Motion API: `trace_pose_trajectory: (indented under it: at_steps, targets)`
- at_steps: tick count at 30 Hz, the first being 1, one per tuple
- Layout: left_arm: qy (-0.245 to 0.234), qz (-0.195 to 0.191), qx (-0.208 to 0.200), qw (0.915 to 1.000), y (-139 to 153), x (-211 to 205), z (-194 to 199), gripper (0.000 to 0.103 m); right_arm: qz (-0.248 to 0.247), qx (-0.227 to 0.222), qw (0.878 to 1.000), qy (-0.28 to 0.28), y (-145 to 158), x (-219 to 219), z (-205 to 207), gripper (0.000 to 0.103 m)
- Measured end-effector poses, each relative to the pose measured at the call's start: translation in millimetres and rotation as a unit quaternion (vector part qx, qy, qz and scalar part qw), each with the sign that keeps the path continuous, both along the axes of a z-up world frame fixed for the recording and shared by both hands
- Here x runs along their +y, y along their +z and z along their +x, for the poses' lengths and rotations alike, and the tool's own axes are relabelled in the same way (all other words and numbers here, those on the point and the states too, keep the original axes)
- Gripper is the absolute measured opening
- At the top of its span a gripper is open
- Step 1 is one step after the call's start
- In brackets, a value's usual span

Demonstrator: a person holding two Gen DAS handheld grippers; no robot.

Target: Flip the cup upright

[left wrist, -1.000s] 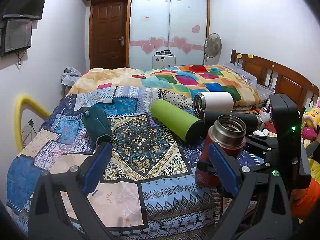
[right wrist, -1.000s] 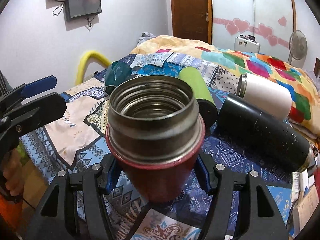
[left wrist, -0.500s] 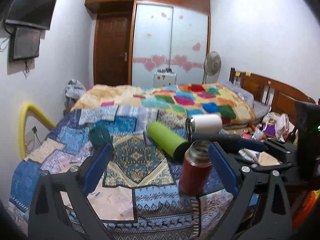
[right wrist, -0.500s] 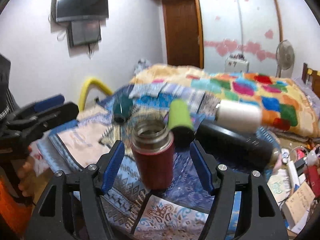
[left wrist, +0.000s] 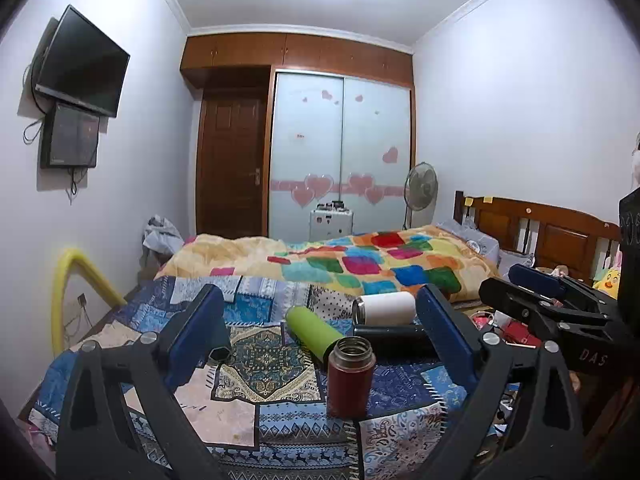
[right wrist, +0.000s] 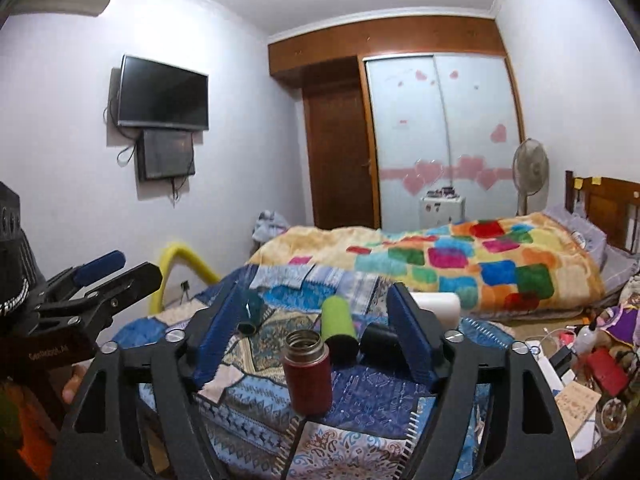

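A red cup with a steel rim (left wrist: pixel 351 378) stands upright on the patterned blanket (left wrist: pixel 260 380); it also shows in the right wrist view (right wrist: pixel 307 374). My left gripper (left wrist: pixel 318 340) is open and empty, pulled back from the cup. My right gripper (right wrist: pixel 314 338) is open and empty, back from the cup, and shows at the right of the left wrist view (left wrist: pixel 536 280). A green cup (left wrist: pixel 314 330), a white cup (left wrist: pixel 384 308), a black cup (left wrist: pixel 394 340) and a dark teal cup (left wrist: pixel 218 340) lie on their sides behind.
A colourful quilt (left wrist: pixel 360 264) covers the bed beyond the cups. A wooden headboard (left wrist: pixel 540 232) is at the right. A yellow rail (left wrist: pixel 74 280) stands at the left. Clutter (right wrist: pixel 580 360) lies beside the bed at the right.
My right gripper has let go of the red cup and pulled back. Both grippers have moved back and up, and the cup now stands alone on the blanket.
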State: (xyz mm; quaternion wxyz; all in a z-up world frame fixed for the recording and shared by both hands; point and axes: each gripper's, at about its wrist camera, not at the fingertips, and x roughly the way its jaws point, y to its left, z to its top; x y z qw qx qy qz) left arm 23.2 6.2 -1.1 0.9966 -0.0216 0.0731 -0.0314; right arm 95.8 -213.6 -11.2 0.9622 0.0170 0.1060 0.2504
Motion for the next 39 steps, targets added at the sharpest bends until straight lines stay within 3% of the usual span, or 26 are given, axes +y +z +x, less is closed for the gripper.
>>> trace_pose_trajectory:
  at_steps: [5, 7, 8, 39]
  targets:
    - [0.001, -0.001, -0.014, 0.9999, 3, -2, -17, 0.099, 0.012, -0.013, 1.0, -0.019, 2, -5, -8, 0.088]
    - [0.0, -0.003, -0.018, 0.9998, 3, -2, -23, 0.103, 0.016, -0.017, 0.999, -0.025, 3, -8, -11, 0.102]
    - [0.0, -0.004, -0.02, 0.9998, 3, -3, -24, 0.103, 0.018, -0.021, 0.999, -0.033, 2, -8, -12, 0.103]
    - [0.019, 0.014, -0.023, 0.9994, -3, -9, -29, 0.103, 0.004, -0.034, 0.998, -0.048, -2, -11, -25, 0.103]
